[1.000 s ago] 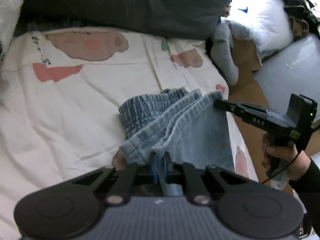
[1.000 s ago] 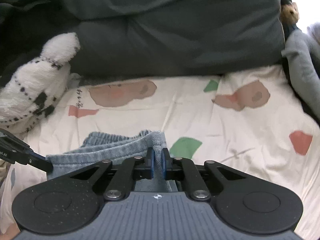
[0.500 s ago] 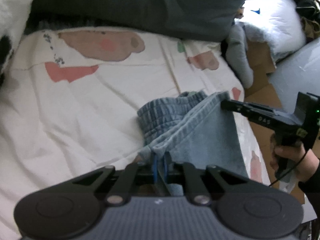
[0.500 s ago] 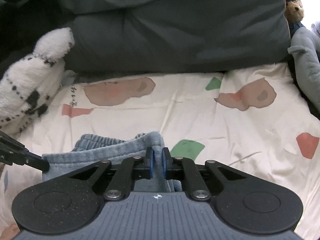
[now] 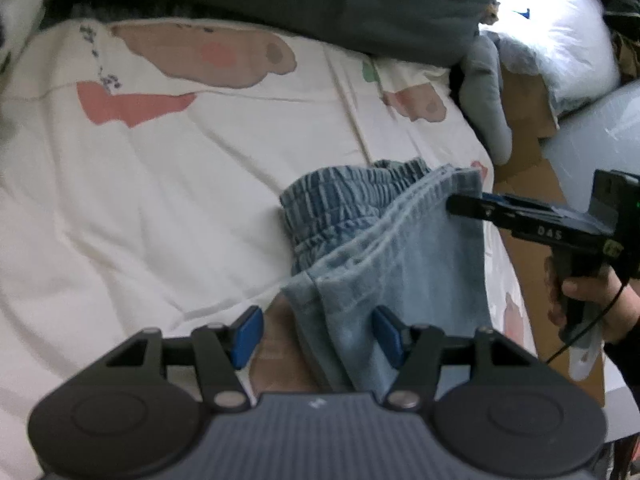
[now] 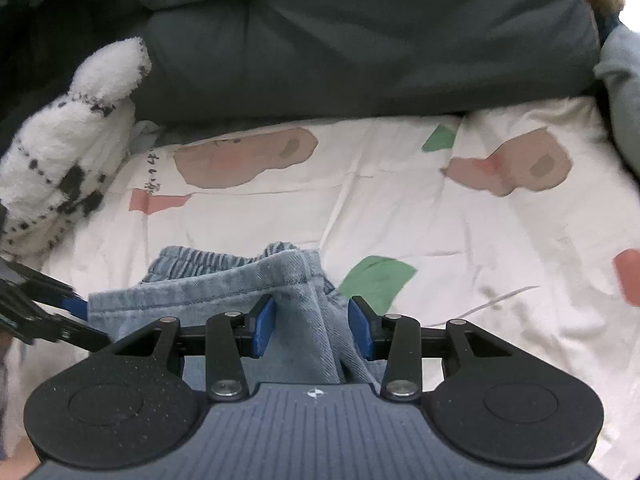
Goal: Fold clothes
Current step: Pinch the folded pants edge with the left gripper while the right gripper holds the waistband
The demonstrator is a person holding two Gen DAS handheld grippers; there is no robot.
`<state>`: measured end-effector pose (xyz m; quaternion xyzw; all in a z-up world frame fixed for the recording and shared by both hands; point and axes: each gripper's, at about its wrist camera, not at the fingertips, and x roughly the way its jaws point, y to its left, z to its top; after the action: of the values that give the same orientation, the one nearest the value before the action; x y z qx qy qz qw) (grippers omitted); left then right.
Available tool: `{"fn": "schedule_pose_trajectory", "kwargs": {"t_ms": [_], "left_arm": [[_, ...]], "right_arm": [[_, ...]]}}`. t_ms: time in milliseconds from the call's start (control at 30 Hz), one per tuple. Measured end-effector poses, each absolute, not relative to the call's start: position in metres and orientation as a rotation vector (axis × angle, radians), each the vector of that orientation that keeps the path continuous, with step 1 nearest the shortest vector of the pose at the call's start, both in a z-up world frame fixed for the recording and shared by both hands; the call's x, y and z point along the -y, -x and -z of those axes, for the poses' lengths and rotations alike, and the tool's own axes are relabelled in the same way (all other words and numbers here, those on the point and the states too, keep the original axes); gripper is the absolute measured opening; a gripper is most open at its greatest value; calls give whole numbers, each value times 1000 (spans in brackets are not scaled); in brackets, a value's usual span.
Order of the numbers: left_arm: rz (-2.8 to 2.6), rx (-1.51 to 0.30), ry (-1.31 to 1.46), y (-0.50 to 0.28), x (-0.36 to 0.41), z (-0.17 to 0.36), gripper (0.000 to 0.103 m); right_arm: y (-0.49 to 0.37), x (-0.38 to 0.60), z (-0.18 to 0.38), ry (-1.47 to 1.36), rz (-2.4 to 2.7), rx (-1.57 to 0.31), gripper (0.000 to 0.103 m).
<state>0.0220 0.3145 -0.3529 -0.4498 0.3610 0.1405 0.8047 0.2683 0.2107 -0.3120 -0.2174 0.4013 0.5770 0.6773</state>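
Both grippers, your left gripper [image 5: 316, 336] and right gripper [image 6: 312, 326], are opening, fingers released around the soft, limp denim shorts [image 5: 400, 256] lowered onto the bed [image 5: 160, 200]; regrip at hems.

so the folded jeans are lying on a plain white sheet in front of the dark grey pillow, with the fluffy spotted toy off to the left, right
Not plain. In the right wrist view the sheet is cream with printed patches in brown, pink, red and green. The rest holds: the folded jeans lie on it in front of the dark grey pillow, and the fluffy spotted toy sits off to the left.
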Motion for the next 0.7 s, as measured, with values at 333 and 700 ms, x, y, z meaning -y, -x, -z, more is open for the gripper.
{"fn": "schedule_pose_trajectory", "kwargs": {"t_ms": [333, 700], "left_arm": [[-265, -759, 978, -20, -313, 342, 28], [-245, -700, 911, -34, -299, 295, 21]], "right_arm": [[-269, -207, 310, 458, -1359, -874, 16], [-267, -179, 273, 402, -1314, -777, 8]]}}
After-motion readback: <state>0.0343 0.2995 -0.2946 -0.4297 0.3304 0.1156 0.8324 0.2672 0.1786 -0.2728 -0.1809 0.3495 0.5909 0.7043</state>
